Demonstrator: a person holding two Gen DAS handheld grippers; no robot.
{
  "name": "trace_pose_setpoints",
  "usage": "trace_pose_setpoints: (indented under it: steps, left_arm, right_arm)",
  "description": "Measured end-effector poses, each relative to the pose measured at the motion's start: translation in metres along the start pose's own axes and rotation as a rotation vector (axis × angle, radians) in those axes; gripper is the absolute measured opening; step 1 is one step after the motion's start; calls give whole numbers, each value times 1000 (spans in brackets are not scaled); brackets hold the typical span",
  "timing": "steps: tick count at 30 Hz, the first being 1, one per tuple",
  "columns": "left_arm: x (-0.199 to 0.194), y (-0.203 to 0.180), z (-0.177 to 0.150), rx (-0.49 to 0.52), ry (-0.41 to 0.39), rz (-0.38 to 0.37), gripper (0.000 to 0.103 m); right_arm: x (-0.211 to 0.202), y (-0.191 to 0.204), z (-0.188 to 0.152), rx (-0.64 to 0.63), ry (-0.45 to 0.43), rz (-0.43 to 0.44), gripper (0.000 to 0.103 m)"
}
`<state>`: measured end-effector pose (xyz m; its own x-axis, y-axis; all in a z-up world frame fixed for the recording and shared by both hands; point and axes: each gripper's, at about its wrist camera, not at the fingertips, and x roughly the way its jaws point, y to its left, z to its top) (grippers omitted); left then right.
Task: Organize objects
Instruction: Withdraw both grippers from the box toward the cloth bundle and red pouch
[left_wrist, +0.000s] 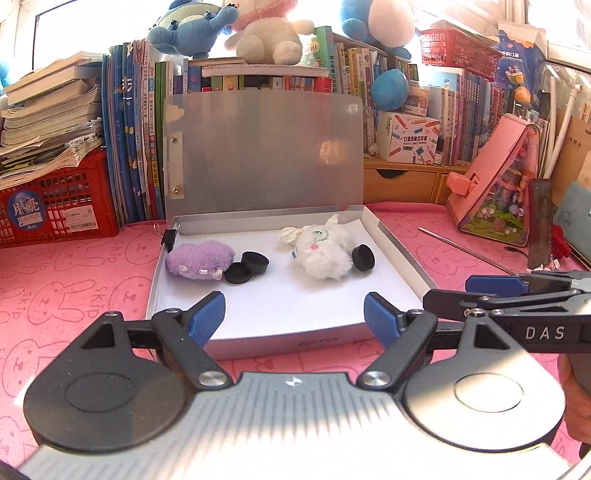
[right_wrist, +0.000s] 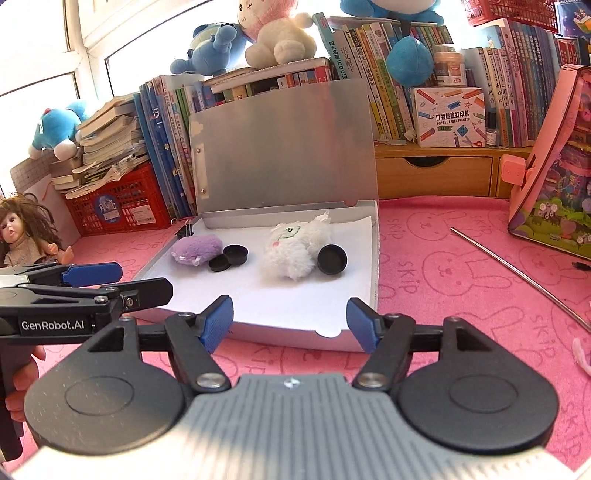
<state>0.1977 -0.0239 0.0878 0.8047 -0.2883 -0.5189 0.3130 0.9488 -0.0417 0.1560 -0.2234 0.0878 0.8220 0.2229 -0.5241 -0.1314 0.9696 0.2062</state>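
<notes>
Two plush toys (left_wrist: 258, 256) on pink cloth (left_wrist: 74, 280).

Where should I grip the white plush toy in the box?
Grip the white plush toy across its fluffy body with the right gripper, coming from above at the open front; the black cap leans against its right side, so avoid that flank.

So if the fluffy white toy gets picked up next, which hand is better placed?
Probably the right. The white plush toy lies in the right half of the open box, nearly straight ahead of the open right gripper. The open left gripper faces the box's middle, closer to the purple plush.
</notes>
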Motion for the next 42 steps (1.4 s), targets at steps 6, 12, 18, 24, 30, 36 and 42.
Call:
trace_pose_setpoints:
  steps: [6,12,18,24,30,36,42]
  left_arm:
    - [-29,-7,-29,13,-33,0,91]
    - [-47,-12,-54,6,-45,11,93]
    - [-61,-12,-74,6,-62,38,95]
    - [-68,-10,-89,3,-59,67,96]
    - [-67,-7,-104,-10,-25,69,96]
    - [-59,-7,-114,-11,19,66,96]
    - [-50,-8,-118,-33,40,68,96]
  right_arm:
    - [-21,3,-20,30,-13,26,85]
    - [-35,9,-42,32,-14,33,87]
    - [-45,18,-61,10,-14,35,89]
    - [-51,26,-77,9,-14,44,92]
    - [-52,34,-88,-14,-6,41,93]
    - [-51,35,-93,-11,11,37,93]
    - [-49,36,-94,-5,22,44,93]
